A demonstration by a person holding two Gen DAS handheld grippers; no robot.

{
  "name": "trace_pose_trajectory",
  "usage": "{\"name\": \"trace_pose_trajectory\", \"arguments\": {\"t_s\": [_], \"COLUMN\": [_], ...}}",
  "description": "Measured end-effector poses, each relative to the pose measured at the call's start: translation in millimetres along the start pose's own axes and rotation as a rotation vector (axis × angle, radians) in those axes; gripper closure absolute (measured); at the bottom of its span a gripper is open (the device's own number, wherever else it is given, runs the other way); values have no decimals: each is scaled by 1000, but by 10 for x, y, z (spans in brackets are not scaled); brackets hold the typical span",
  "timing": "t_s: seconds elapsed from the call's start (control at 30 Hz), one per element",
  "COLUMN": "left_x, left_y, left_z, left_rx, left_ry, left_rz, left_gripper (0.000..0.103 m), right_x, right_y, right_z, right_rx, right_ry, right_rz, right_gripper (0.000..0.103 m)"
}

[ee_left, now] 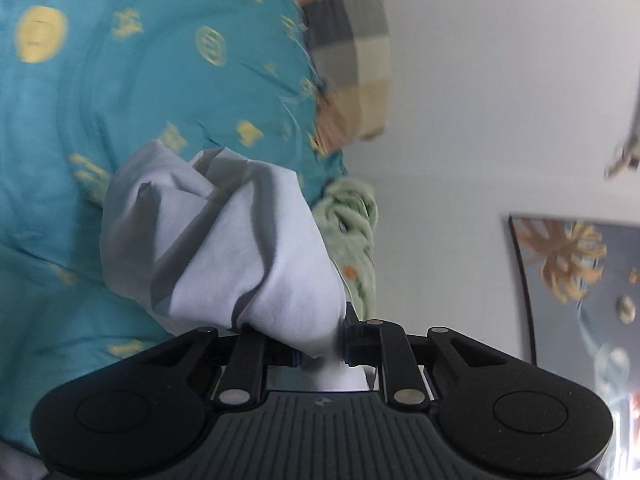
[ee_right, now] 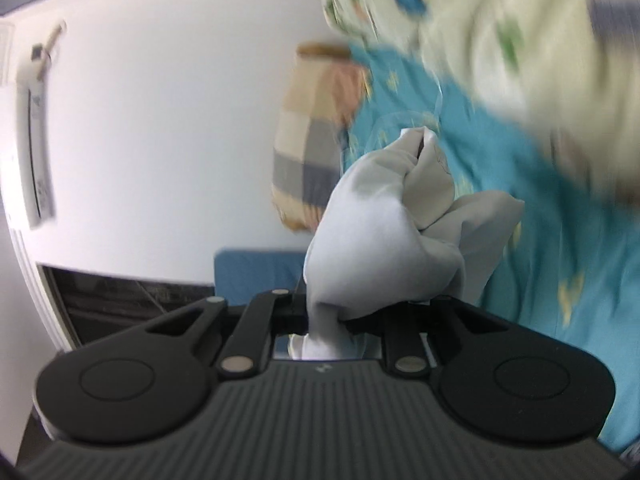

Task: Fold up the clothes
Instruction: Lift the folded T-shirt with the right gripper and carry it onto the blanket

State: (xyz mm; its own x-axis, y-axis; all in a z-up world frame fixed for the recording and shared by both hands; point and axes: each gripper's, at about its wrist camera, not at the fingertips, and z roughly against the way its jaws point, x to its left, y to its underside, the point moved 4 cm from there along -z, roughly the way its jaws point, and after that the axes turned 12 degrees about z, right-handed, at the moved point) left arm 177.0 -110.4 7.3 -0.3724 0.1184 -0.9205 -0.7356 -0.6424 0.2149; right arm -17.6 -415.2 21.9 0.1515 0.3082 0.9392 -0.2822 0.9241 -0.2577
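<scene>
White garment lifted at both ends over a teal-covered bed, each tool clenched on a bunched corner

The teal bedspread [ee_left: 120, 80] with its gold motifs fills the far ground, a checked pillow [ee_left: 348, 52] at its edge against the white wall and a pale green floral cloth [ee_left: 352, 216] crumpled close by; the white garment [ee_left: 224, 248] hangs clear of the bed, its cloth running from each tool away toward the bed, so its long axis looks set to span the gap between the two hands, neither one nearer. The left tool [ee_left: 324, 354] pinches one gathered end; the right tool [ee_right: 324, 322] grips another, with the green cloth the likeliest snag on laying it flat
</scene>
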Motion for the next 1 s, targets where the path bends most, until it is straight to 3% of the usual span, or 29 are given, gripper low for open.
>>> {"name": "trace_pose_trajectory", "arguments": {"t_s": [0.13, 0.27, 0.4, 0.5, 0.7, 0.8, 0.9, 0.97, 1.0], "left_x": [-578, -1158, -1141, -621, 361, 575, 482, 391, 334], "left_y": [574, 998, 1678, 2332, 2581, 2610, 2652, 2689, 2714], "left_z": [-728, -1561, -1988, -2115, -2370, -2314, -2146, -2014, -1922], "left_rx": [90, 176, 251, 297, 376, 376, 383, 386, 382], "left_ry": [24, 106, 154, 96, -103, -153, -184, -200, -205], "left_rz": [-59, -139, -238, -337, -345, -381, -468, -537, -579], "left_gripper": [84, 84, 84, 84, 84, 82, 66, 48, 46], "right_x": [243, 384, 288, -67, -1034, -1182, -1081, -960, -889], "right_y": [-949, -1761, -2328, -2459, -2345, -2216, -2163, -2088, -2035], "right_z": [321, 676, 995, 1113, 1114, 1105, 1137, 1215, 1276], "right_rx": [-94, -208, -305, -299, -151, -136, -127, -115, -118], "right_ry": [1, -12, 45, 227, 484, 488, 480, 487, 494], "right_rz": [77, 182, 307, 406, 343, 319, 312, 315, 330], "right_gripper": [83, 83, 83, 83, 83, 83, 80, 74, 66]}}
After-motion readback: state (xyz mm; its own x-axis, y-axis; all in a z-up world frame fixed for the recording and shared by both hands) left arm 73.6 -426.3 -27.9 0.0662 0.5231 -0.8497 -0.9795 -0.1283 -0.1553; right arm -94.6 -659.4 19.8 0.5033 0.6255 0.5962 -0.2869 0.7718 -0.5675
